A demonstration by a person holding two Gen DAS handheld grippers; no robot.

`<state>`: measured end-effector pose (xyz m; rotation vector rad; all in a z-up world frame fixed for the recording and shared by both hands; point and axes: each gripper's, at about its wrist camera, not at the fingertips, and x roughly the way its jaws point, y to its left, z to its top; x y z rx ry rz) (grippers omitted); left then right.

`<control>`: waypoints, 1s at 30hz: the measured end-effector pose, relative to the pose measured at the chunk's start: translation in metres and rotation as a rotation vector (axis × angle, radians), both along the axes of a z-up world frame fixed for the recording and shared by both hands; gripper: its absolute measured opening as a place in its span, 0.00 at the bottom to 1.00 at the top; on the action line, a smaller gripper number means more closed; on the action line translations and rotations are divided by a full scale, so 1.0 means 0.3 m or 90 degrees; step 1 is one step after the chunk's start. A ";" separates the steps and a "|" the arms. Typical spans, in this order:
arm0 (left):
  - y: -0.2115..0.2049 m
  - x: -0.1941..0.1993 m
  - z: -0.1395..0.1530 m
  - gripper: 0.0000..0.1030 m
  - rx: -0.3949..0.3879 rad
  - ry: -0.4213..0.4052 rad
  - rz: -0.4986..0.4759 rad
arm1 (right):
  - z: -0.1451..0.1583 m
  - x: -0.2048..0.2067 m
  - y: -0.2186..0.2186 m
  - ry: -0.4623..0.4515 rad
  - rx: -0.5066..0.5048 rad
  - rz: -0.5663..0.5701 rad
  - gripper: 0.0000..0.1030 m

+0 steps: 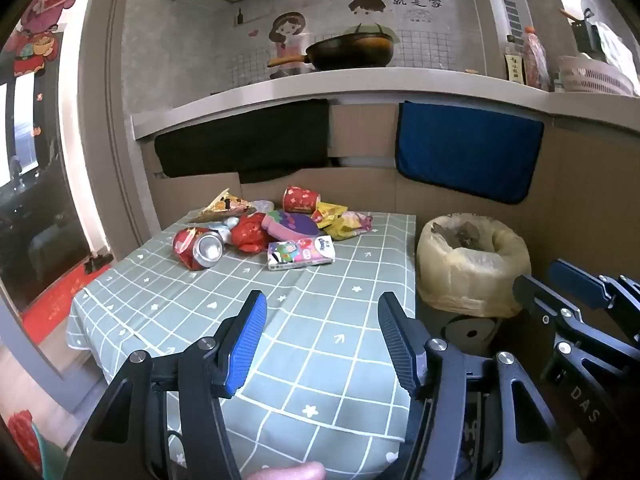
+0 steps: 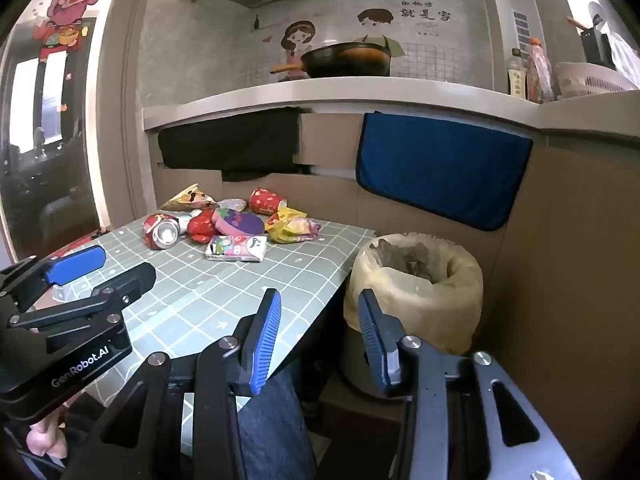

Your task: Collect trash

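Trash (image 1: 276,228) well beyond left gripper (image 1: 322,320)

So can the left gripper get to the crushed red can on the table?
Probably yes. The left gripper is open and empty, and only bare checked tablecloth lies between it and the crushed red soda can at the pile's near edge.

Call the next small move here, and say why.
Probably reach the left gripper forward to the tissue pack, the nearest piece of the trash pile. Both grippers are open and empty, short of the pile, and the lined bin stands right of the table.
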<state>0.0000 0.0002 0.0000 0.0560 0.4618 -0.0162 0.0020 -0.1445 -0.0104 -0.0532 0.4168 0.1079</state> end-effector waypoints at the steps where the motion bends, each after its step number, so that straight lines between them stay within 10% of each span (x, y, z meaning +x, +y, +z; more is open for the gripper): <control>1: 0.000 0.000 0.000 0.57 0.001 0.001 -0.001 | 0.000 0.000 -0.001 0.002 0.002 0.001 0.37; 30: -0.002 -0.021 0.023 0.57 0.009 -0.029 -0.002 | 0.000 -0.010 -0.006 -0.008 0.011 -0.005 0.37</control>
